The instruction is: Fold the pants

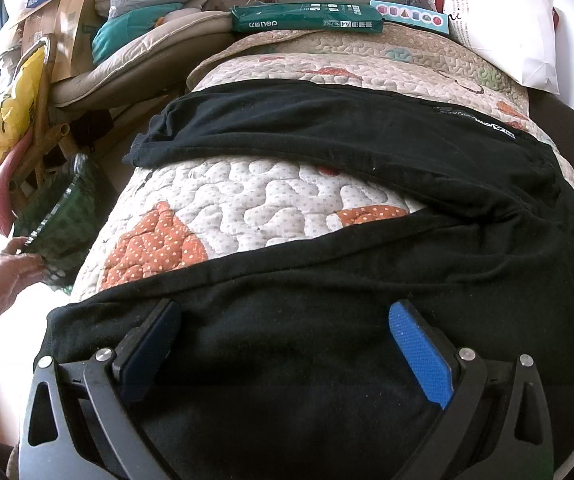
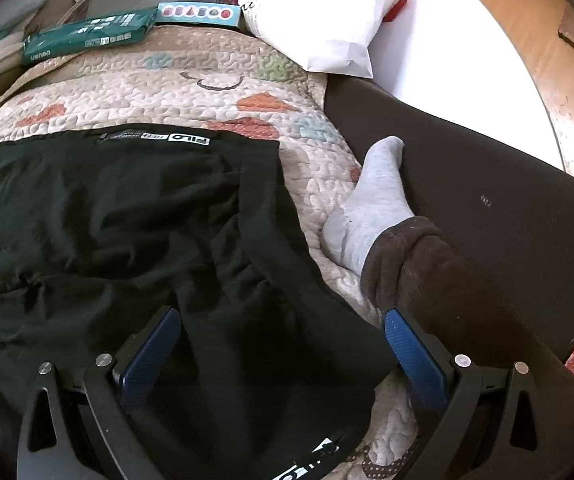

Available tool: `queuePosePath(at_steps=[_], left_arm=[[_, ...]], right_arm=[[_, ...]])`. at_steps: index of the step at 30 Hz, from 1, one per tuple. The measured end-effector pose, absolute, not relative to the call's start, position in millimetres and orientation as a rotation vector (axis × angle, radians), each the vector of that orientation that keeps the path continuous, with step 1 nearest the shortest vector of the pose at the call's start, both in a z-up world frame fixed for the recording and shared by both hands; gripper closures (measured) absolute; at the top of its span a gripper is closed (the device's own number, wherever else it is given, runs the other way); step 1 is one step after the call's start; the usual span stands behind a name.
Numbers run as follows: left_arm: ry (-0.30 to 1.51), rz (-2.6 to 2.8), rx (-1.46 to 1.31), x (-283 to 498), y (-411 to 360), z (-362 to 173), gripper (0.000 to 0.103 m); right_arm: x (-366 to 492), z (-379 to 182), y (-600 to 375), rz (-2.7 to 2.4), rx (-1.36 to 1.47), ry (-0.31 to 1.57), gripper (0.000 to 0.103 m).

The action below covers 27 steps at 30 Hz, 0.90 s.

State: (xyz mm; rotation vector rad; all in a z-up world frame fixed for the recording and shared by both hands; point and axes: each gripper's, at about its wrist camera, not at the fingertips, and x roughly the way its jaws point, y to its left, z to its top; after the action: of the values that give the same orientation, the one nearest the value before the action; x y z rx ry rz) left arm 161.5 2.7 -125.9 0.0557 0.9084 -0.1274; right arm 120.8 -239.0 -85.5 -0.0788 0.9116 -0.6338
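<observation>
- Black pants [image 1: 327,272] lay spread on quilted cover [image 1: 255,196], legs apart.
- L gripper [image 1: 283,344] & R gripper [image 2: 279,344]: jaws apart, above the fabric.
- Bags, boxes crowded behind; socked foot [image 2: 371,208] beside pants.

A green paper ream [image 1: 307,18] and white bag [image 1: 503,36] lie beyond the quilt [image 1: 247,192]; a grey-socked foot [image 2: 371,204] rests alongside.
</observation>
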Motion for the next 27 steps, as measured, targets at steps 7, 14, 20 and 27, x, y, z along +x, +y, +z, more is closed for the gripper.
queuePosePath(at_steps=[7,14,20,27], left_arm=[[0.908,-0.128,0.055,161.4,2.8,-126.0,0.0],[0.908,-0.127,0.055,161.4,2.8,-126.1,0.0],[0.907,-0.125,0.057,161.4,2.7,-125.8,0.0],[0.906,-0.123,0.06,162.9,2.4,-124.3,0.0]], right_arm=[[107.4,-84.9,-254.1,-0.587,0.064,0.89,0.0],[87.5,-79.7,-260.0,-0.482,0.189,0.835,0.0],[70.8,-81.3,-267.0,-0.394,0.347,0.827,0.0],[67.4,-88.8,-273.1,-0.346,0.446,0.834,0.0]])
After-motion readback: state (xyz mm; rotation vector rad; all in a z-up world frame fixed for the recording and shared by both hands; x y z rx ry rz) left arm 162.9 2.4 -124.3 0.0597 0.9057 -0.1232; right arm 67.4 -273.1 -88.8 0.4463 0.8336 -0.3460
